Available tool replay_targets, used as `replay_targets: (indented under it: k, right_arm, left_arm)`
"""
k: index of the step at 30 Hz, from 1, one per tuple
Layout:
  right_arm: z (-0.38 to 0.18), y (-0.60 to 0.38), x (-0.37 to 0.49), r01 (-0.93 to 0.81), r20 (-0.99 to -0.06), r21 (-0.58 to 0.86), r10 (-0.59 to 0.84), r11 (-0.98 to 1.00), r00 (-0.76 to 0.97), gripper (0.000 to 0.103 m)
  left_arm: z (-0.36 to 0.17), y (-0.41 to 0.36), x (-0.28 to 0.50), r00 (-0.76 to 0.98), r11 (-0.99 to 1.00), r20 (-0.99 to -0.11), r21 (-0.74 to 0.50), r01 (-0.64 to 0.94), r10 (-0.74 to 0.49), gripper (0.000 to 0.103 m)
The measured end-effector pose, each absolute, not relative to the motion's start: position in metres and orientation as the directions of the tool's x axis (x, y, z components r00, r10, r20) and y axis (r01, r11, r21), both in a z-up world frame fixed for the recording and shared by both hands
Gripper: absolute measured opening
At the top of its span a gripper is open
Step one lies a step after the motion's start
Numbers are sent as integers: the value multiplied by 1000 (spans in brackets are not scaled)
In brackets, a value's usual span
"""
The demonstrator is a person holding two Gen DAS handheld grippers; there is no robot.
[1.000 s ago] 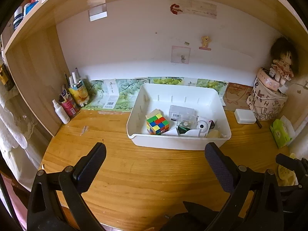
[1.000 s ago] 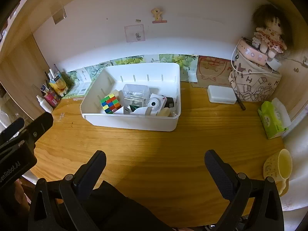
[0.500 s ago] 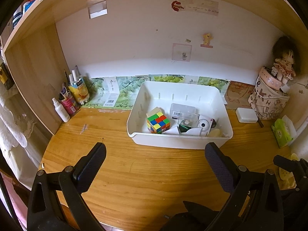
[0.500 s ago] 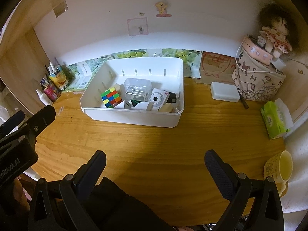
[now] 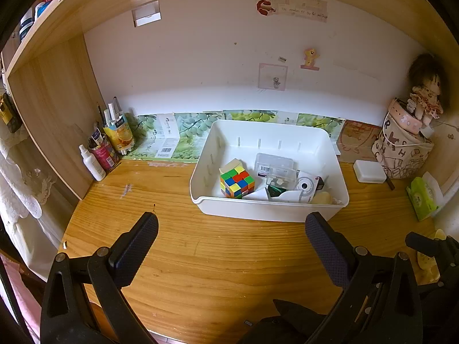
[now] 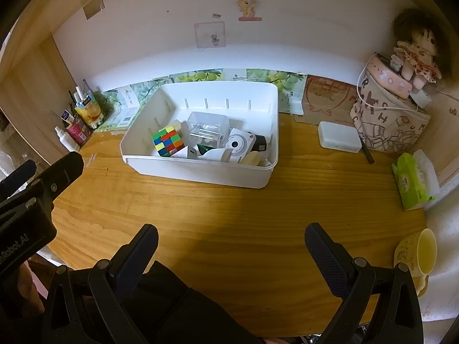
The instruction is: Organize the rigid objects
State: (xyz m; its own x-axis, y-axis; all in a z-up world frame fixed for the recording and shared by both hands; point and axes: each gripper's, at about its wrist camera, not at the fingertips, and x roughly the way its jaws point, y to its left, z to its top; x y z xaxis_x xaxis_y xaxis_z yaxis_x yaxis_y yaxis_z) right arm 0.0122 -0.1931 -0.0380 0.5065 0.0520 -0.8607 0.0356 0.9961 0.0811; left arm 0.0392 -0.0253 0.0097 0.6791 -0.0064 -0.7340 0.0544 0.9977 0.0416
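A white bin (image 5: 268,210) (image 6: 200,172) stands on the wooden desk near the back wall. It holds a colourful puzzle cube (image 5: 236,179) (image 6: 167,141), a clear plastic box (image 5: 275,166) (image 6: 208,127), a white instant camera (image 5: 307,185) (image 6: 239,143) and some smaller items. My left gripper (image 5: 231,229) is open and empty, above the desk in front of the bin. My right gripper (image 6: 231,229) is open and empty, also short of the bin. The left gripper shows at the left edge of the right wrist view (image 6: 34,183).
Bottles and tubes (image 5: 106,146) stand at the back left. A small white case (image 5: 368,171) (image 6: 338,136), a patterned bag with a doll (image 6: 393,114), a green tissue pack (image 6: 411,182) and a yellow cup (image 6: 416,255) are on the right.
Both grippers have drawn back a little from the bin and risen; the bin sits farther away in both views. Both stay open and empty.
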Motion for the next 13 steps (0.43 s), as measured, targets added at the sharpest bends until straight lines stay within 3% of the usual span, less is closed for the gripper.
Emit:
replay_targets:
  k: [13]
  right_arm:
    - [-40, -192, 13, 28, -865, 78, 54, 997, 500, 102]
  left_arm:
    - [9, -25, 40, 677, 997, -736, 42, 59, -9, 102]
